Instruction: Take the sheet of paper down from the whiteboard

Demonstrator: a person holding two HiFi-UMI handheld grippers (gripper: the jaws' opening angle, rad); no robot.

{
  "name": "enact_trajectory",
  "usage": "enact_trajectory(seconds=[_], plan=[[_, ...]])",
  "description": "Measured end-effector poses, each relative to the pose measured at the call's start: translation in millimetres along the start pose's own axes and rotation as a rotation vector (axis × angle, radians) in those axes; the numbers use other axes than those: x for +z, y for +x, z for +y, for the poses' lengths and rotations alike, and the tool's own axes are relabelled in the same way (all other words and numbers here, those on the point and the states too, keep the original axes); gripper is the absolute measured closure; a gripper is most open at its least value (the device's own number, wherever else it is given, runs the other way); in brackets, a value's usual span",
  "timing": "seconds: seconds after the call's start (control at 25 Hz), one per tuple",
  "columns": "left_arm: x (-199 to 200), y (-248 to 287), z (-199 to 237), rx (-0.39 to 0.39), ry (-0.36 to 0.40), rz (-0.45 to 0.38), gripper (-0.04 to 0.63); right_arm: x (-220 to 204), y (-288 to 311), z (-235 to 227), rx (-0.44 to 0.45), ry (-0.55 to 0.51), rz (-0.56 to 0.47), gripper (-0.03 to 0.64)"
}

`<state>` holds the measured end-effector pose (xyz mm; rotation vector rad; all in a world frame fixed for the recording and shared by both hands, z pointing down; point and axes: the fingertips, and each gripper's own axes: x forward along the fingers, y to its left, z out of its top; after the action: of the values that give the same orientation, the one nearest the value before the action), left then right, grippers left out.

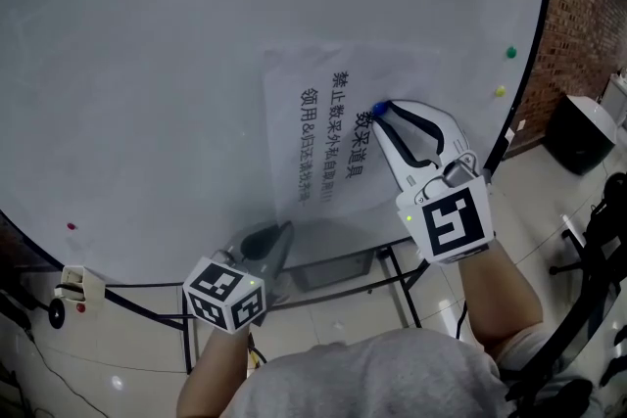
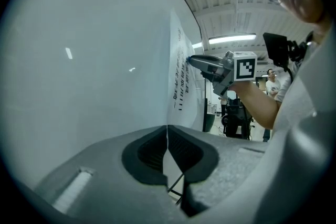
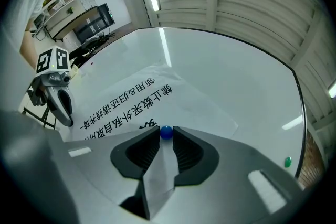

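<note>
on the paper (image 1: 294,78), right claw (image 1: 382,118) pinches blue magnet (image 3: 166,132).

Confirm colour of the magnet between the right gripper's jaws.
Blue magnet, clearest in the right gripper view.

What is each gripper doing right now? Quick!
Left gripper: closed on the lower edge of the sheet of paper.
Right gripper: closed on the blue magnet.
</note>
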<state>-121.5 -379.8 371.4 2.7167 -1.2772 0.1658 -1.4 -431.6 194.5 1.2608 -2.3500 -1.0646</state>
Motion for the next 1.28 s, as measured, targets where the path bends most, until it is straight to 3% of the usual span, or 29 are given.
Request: enact_trajectory(seconds=[0.2, 0.48, 0.72, 1.0, 1.28], plan=[[0, -7, 2, 0.022, -0.017, 0.011, 0.593, -2, -1, -6, 0.001, 0.014, 0.008, 0.535], [-1, -9, 11, 0.114, -0.078, 0.064, 0.593, -10, -2, -35, 0.032, 0.027, 0.018, 0.535], [-64, -67, 53, 0.201, -0.123, 0.079, 0.594, -1, -3, 22, 0.018, 0.050, 0.006, 0.535], [-68, -90, 79, 0.333, -0.212, 0.081, 0.592, -13, -5, 2, 0.009, 0.091, -0.003, 0.535], [-67, -100, 73, 0.329, -0.231, 0.050, 0.593, -11, -5, 6, 0.005, 0.083, 0.005, 0.535]])
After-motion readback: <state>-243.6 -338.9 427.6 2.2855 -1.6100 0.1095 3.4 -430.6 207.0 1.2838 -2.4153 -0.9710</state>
